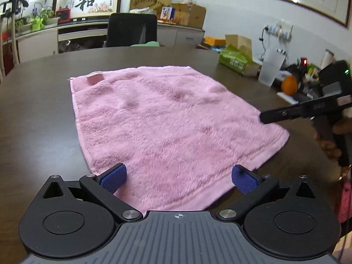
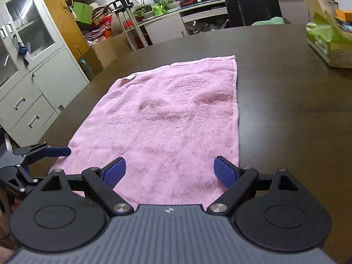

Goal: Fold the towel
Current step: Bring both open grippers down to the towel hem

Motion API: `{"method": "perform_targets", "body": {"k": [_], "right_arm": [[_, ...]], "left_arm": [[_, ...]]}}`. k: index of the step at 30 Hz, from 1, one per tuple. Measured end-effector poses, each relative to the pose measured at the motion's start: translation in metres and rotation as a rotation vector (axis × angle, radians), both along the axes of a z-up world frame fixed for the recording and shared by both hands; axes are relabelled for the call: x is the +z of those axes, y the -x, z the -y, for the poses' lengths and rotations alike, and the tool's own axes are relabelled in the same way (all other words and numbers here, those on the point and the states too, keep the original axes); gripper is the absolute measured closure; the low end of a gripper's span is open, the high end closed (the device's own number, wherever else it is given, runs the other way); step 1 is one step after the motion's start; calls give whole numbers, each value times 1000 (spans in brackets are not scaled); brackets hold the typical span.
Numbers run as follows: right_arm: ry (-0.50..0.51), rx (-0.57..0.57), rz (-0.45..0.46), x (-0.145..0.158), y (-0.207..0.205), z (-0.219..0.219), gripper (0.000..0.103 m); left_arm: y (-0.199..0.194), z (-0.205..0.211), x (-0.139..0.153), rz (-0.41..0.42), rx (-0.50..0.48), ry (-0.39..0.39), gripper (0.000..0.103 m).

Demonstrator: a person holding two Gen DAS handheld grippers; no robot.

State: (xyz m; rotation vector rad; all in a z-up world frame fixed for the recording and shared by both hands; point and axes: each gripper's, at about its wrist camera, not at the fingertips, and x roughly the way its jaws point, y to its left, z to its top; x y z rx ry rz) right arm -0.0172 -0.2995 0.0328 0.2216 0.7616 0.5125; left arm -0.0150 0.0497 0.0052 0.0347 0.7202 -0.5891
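Towel: fluffy pink terry towel (image 1: 167, 118) lay flat on dark wooden table (image 1: 33, 114).
Left gripper (image 1: 178, 177): jaws apart.
Right gripper (image 2: 169, 171): jaws apart.
Advice: pinch both near corners evenly.

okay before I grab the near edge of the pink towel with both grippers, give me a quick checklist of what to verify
1. Towel spread flat in one layer on the table: ok.
2. Left gripper open: ok.
3. Right gripper open: ok.
4. Each gripper at a near corner: not ok, both hang over the near edge's fabric.
5. Pads touching the cloth: cannot tell.
6. Green box off the towel: ok.
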Motion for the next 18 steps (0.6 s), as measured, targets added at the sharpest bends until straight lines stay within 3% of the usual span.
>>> {"method": "perform_targets", "body": {"k": [2, 5, 9, 13, 18], "right_arm": [[11, 13, 31, 3, 8, 0, 14], [152, 40, 131, 7, 34, -1, 14], [273, 58, 178, 2, 52, -6, 14], [290, 47, 174, -3, 58, -4, 15], [242, 15, 134, -11, 51, 2, 27]], "left_arm": [[7, -7, 3, 15, 17, 13, 0], [18, -17, 7, 44, 40, 25, 0], [32, -26, 8, 59, 72, 27, 0], [39, -25, 5, 51, 107, 5, 0], [45, -18, 0, 44, 137, -15, 0]]}}
